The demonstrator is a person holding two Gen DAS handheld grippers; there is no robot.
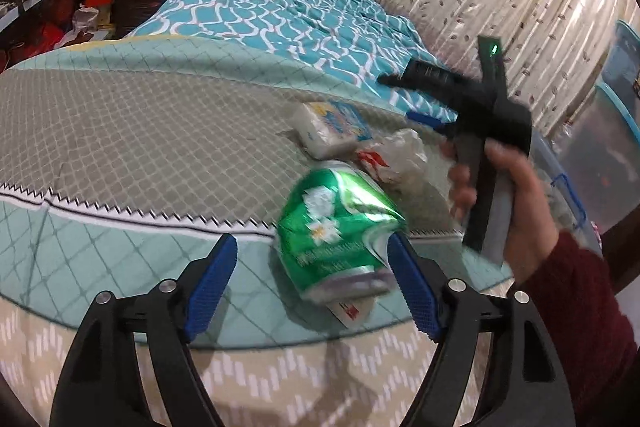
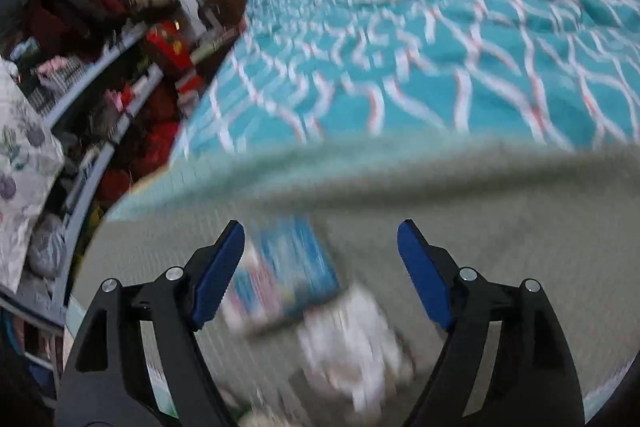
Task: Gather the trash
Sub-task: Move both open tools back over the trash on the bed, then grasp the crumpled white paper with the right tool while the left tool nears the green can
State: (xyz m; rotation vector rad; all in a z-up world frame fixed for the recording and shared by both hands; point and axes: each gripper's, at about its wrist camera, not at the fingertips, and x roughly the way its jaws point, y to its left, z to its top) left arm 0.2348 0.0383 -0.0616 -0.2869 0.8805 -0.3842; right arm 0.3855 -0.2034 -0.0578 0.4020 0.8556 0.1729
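Near the front edge of the bed (image 1: 120, 131), between our left gripper's (image 1: 312, 267) blue pads, lies a crushed green can (image 1: 340, 227) printed with white flowers, dented and tipped on its side. The left jaws stand wide open; the can sits close to the right-hand pad, and we cannot tell whether it touches. Just beyond the can on the bed are a crumpled white plastic wrapper (image 1: 394, 157) with red marks and a white tissue pack (image 1: 330, 129) with a blue label.

A small white scrap under the can is mostly hidden. Our right wrist view is smeared by motion; the tissue pack (image 2: 282, 277) and the wrapper (image 2: 352, 343) show only as blurs.

Our right hand (image 1: 508, 203), in a dark red sleeve, holds the right gripper (image 1: 412, 99) beside the wrapper, its fingers pointing across the bed. In its own view, the right gripper (image 2: 320, 267) has its jaws spread open above both blurs.
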